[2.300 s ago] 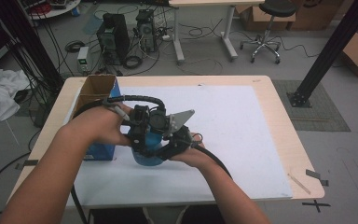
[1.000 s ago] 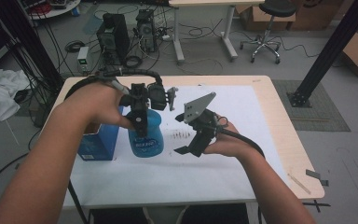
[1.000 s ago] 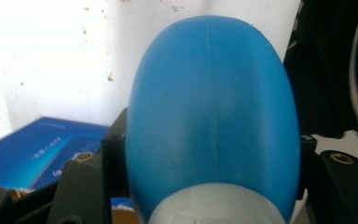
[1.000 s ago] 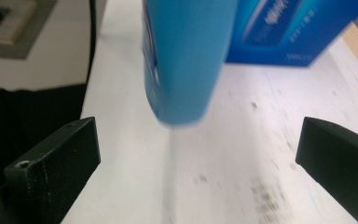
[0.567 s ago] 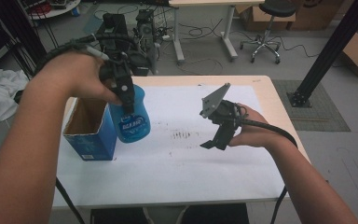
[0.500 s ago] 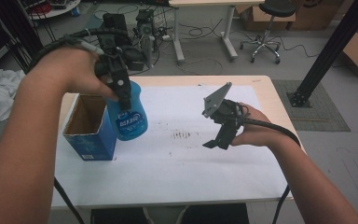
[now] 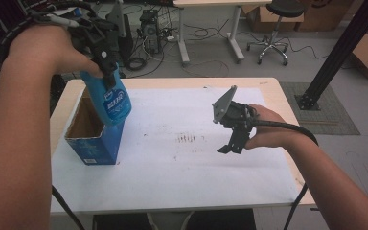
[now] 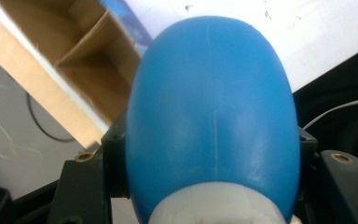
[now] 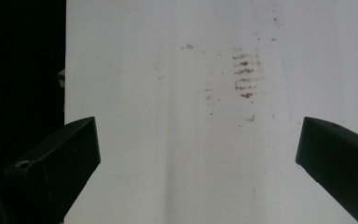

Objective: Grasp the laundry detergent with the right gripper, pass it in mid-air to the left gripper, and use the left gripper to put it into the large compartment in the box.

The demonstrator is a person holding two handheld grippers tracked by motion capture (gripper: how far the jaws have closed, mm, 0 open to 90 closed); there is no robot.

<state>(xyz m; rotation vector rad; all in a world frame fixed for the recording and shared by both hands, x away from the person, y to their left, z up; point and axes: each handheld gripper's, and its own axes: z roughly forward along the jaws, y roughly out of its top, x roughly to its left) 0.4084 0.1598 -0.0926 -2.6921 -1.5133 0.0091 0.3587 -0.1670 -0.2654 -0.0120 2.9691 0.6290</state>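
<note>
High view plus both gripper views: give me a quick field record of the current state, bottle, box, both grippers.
bottle: blue bottle, lifted, tilted, above the box's open top
box: blue cardboard box, open top, upright at the table's left
left gripper: left gripper shut on the bottle near its white neck
right gripper: right gripper open, nothing between the jaws, over white paper
marks: brown smudges on the paper

A white sheet (image 7: 172,177) is covering the wooden worktop (image 7: 280,96) — brown smudges (image 7: 188,138) are lying just left of the right claw (image 7: 231,147), the open blue box (image 7: 93,139) standing beneath the left claw (image 7: 106,72).
</note>
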